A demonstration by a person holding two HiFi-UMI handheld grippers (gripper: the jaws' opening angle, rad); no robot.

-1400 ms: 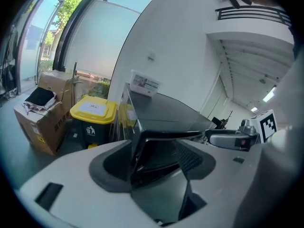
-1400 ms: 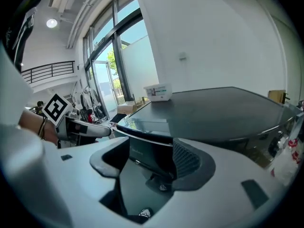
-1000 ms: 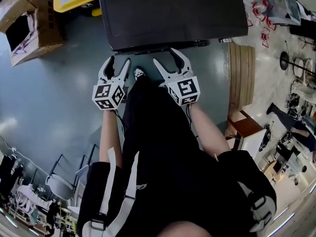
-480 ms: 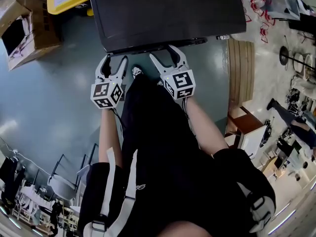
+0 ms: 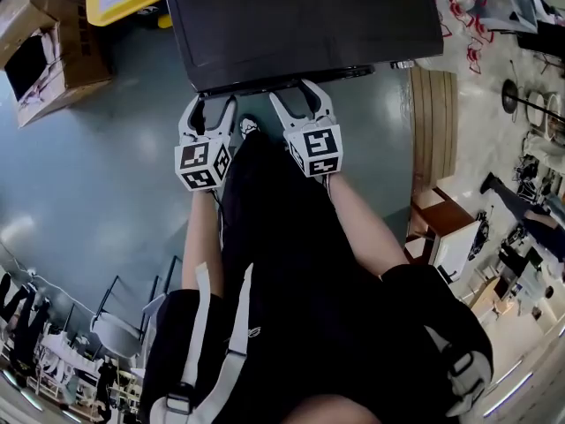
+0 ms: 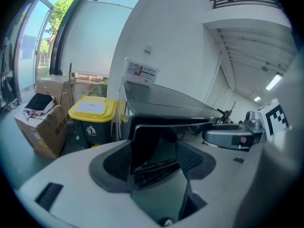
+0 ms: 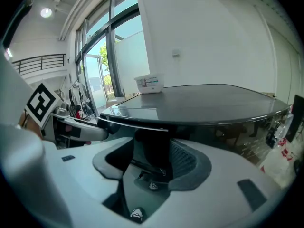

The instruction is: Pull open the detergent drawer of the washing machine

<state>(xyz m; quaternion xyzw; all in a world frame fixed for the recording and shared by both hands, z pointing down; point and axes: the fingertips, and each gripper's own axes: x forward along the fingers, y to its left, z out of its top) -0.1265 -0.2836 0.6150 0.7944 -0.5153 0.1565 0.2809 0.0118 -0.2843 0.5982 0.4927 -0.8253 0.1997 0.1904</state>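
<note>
Only gripper views show the washing machine's front, drawer indistinct; left gripper gapes empty, right gripper's wide empty jaws are just narrowing

Ahead, washing machine (floor leftward open).

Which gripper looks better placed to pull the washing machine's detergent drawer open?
Left, probably: the left gripper, jaws open, frames a dark rectangular panel at the washing machine's front left corner, likely the drawer front.
</note>
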